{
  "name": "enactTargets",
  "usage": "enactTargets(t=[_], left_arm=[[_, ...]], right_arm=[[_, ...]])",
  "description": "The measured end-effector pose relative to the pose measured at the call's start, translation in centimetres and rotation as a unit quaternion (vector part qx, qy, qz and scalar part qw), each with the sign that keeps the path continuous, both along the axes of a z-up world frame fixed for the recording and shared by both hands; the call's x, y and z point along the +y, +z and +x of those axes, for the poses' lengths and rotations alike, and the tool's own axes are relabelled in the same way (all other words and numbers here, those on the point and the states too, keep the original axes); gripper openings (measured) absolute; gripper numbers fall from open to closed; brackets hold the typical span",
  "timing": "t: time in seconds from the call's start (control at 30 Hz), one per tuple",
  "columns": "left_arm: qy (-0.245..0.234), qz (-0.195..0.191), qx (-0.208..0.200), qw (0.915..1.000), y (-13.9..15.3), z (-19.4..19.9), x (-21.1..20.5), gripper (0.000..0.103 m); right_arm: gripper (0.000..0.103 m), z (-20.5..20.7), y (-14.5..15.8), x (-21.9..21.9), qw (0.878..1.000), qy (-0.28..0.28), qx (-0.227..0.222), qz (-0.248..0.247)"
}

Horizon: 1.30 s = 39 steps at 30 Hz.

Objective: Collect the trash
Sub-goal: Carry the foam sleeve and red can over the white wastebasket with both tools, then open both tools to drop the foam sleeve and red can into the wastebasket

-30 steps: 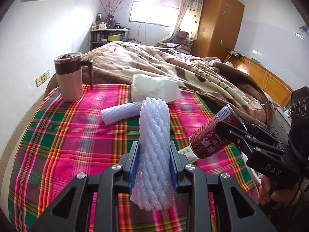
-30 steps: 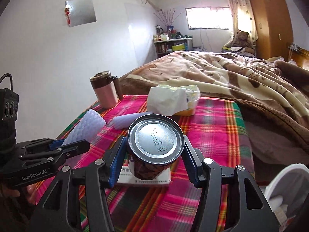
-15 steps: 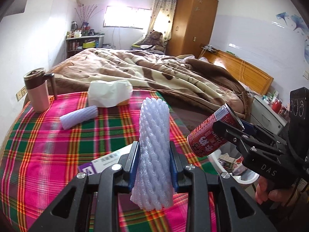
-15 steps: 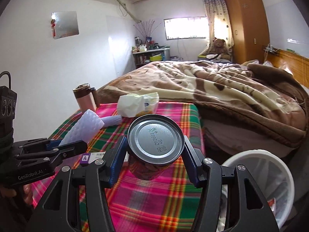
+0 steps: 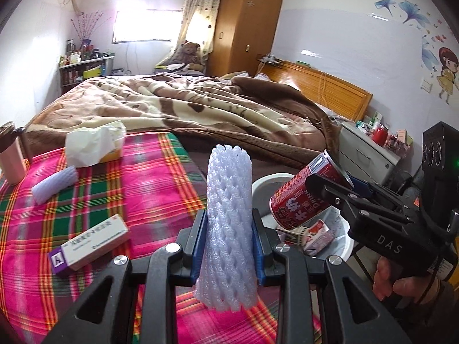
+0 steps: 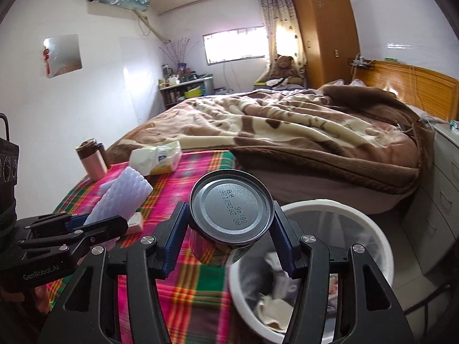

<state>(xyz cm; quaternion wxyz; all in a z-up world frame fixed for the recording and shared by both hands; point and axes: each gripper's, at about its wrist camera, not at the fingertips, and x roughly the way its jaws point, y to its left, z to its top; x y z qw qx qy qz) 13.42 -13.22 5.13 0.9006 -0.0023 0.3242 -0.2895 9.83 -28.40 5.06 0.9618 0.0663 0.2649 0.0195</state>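
Observation:
My left gripper (image 5: 229, 243) is shut on a pale lilac foam net sleeve (image 5: 228, 223) and holds it upright over the right edge of the plaid table. My right gripper (image 6: 231, 242) is shut on a red drink can (image 6: 231, 215), which also shows in the left wrist view (image 5: 304, 197), tilted over the near rim of the white trash bin (image 6: 338, 209). The bin holds cartons and crumpled paper. A second foam sleeve (image 5: 54, 183) and a purple-and-white medicine box (image 5: 89, 243) lie on the table.
The plaid tablecloth (image 5: 137, 177) also carries a tissue pack (image 5: 94, 143) and a pink mug (image 5: 11, 157) at the far left. A bed with a brown blanket (image 6: 301, 126) lies behind. A grey drawer unit (image 6: 441, 189) stands right of the bin.
Both grippers have swung right, from over the table towards the bin, each still holding its item. The can now hangs at the bin's rim.

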Motion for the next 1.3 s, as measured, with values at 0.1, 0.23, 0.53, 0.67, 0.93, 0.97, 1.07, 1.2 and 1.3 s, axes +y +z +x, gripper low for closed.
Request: enactTargets(t=[0.1, 0.23, 0.53, 0.67, 0.93, 0.97, 1.07, 1.2, 1.3], left_arm=[[-0.014, 0.002, 0.001, 0.9999, 0.0, -0.1, -1.7, 0.03], [-0.034, 0.004, 0.005, 0.9994, -0.2, -0.3, -3.8, 0.03], [-0.074, 0.015, 0.014, 0.997, -1.0, -0.8, -8.2, 0.03], [-0.086, 0.018, 0.021, 0.9959, -1.5, -0.8, -9.7, 0.03], [-0.099, 0.027, 0.038, 0.994, -2.5, -0.5, -11.6, 0.03], [-0.097, 0.026, 0.04, 0.9941, -2.6, -0.4, -11.8, 0.03], [-0.098, 0.027, 0.043, 0.9939, -2.9, -0.2, -12.0, 0.03], [-0.098, 0.028, 0.048, 0.9936, -3.1, 0.0, -12.0, 0.037], [-0.097, 0.024, 0.046, 0.994, -3.0, 0.0, -11.8, 0.055]], right_arm=[[0.057, -0.5, -0.1, -1.1, 1.0, -0.014, 0.003, 0.001], [0.057, -1.1, -0.2, -2.6, 0.999, -0.035, 0.004, 0.0], [0.057, -2.0, -1.1, -5.9, 0.996, -0.089, 0.026, -0.002], [0.057, -1.9, -2.0, -6.7, 0.994, -0.101, 0.043, -0.005], [0.057, -1.8, -3.1, -8.2, 0.99, -0.12, 0.072, -0.002], [0.057, -1.7, -3.2, -8.4, 0.99, -0.122, 0.076, -0.002], [0.057, -1.6, -3.4, -8.8, 0.988, -0.129, 0.085, -0.005], [0.058, -1.3, -3.8, -9.1, 0.987, -0.129, 0.098, -0.008], [0.058, -1.1, -4.1, -9.1, 0.986, -0.128, 0.106, -0.011]])
